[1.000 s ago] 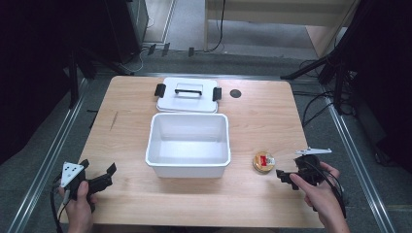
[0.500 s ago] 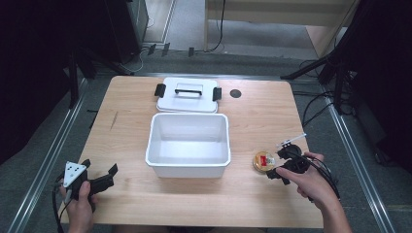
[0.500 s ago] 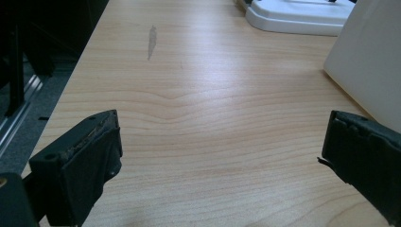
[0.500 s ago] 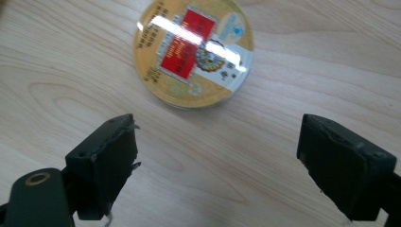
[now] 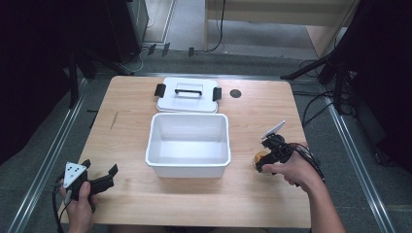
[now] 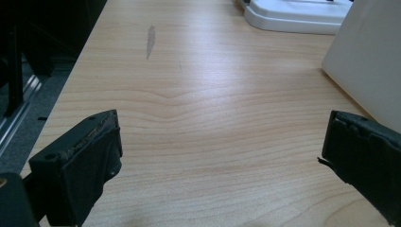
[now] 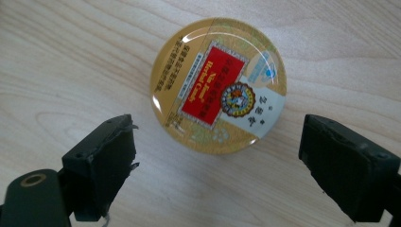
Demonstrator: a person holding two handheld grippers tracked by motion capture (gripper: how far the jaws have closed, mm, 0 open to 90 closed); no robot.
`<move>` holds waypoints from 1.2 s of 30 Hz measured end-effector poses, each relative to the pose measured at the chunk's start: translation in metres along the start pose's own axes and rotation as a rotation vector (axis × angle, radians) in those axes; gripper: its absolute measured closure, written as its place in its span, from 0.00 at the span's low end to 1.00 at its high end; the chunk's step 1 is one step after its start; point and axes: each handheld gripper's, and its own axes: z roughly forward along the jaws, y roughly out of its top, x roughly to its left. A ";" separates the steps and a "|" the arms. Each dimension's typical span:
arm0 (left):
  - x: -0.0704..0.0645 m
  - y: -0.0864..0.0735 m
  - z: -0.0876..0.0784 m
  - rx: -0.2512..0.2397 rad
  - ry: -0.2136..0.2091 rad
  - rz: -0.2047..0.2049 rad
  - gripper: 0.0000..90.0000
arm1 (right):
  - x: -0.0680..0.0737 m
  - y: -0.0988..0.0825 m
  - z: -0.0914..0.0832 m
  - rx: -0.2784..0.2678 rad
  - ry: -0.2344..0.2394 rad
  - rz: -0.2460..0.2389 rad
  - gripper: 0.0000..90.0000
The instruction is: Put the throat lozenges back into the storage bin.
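A small round jar (image 7: 219, 85) with a gold lid and a red label stands on the wooden table (image 5: 121, 141), right of the white bin (image 5: 188, 167). My right gripper (image 7: 220, 165) hovers just above it, open, one jaw at each side of the lid and neither touching. From above, the right gripper (image 5: 261, 162) covers most of the jar (image 5: 257, 158). My left gripper (image 5: 100, 175) rests open near the table's front left corner with nothing between its jaws; in its own view the left gripper (image 6: 220, 161) looks along bare wood.
The white bin's lid (image 5: 187, 95) with a black handle lies behind the bin. A dark round hole (image 5: 235, 93) sits at the table's back right. The bin's wall (image 6: 369, 61) rises close on the right in the left gripper view. Cables and stands (image 5: 320, 73) surround the table.
My right gripper has moved left and forward from the table's right edge to above the jar, tipping down over it. The left gripper has barely moved.
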 end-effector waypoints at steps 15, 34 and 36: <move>0.000 0.000 0.000 0.006 -0.005 0.005 0.00 | 0.005 0.023 0.019 0.073 -0.016 0.056 0.17; 0.000 0.000 0.000 0.009 -0.007 0.007 0.00 | 0.008 0.031 0.010 0.076 -0.006 0.032 0.23; 0.000 0.000 0.000 0.009 -0.008 0.007 0.00 | 0.009 0.033 0.004 0.067 -0.005 0.016 0.23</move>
